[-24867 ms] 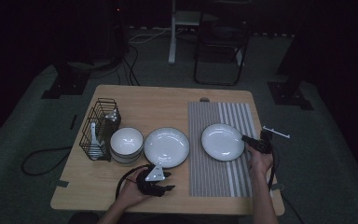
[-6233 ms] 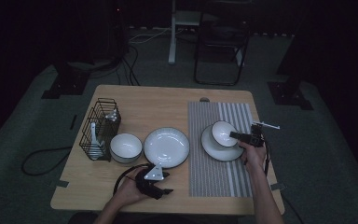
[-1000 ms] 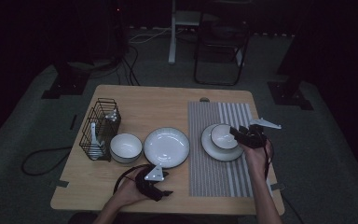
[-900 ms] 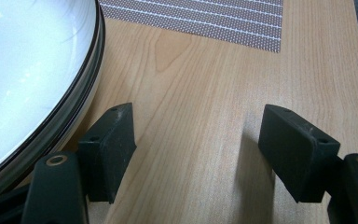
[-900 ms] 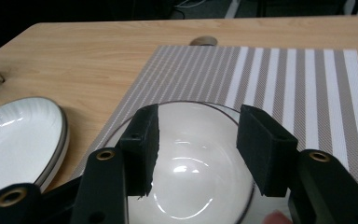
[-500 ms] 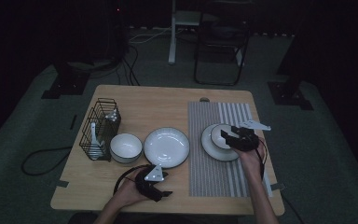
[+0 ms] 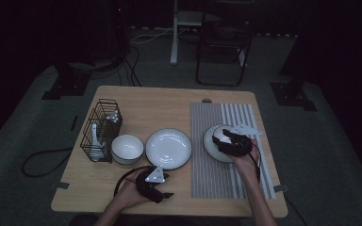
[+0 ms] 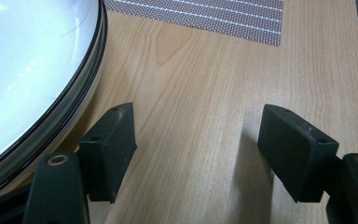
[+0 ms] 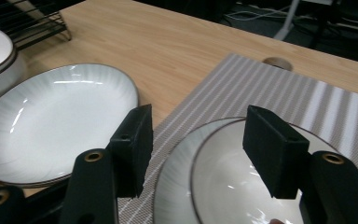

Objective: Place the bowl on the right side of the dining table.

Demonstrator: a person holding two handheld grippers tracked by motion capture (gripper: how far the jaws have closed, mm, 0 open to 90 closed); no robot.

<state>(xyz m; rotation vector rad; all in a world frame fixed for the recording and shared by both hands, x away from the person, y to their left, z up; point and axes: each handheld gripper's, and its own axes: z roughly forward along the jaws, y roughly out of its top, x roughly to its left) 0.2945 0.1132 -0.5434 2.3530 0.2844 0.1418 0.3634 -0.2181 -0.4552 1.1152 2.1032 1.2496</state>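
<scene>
On the striped placemat [image 7: 217, 179] lies a white plate [image 7: 209, 147] with a small white bowl [image 7: 220, 135] standing in it. My right gripper [image 7: 224, 141] hovers over that bowl, open, jaws pointing left and holding nothing. The right gripper view has its open gripper [image 9: 200, 135] above the bowl [image 9: 242, 186] and the plate's rim [image 9: 175, 186]. My left gripper [image 7: 165, 188] rests near the table's front edge. In the left gripper view it stands open [image 8: 198, 135] over bare wood, beside a second plate [image 8: 28, 70].
A second white plate [image 7: 168, 148] and another bowl [image 7: 127, 148] sit mid-table on the wood. A black wire rack [image 7: 101, 129] holding utensils stands at the left. A black chair [image 7: 224, 44] and cables lie beyond the table's far edge.
My right gripper has swung left from the plate's right side to above the bowl. That bowl came onto the plate since the earliest frame. My left gripper has stayed put.
</scene>
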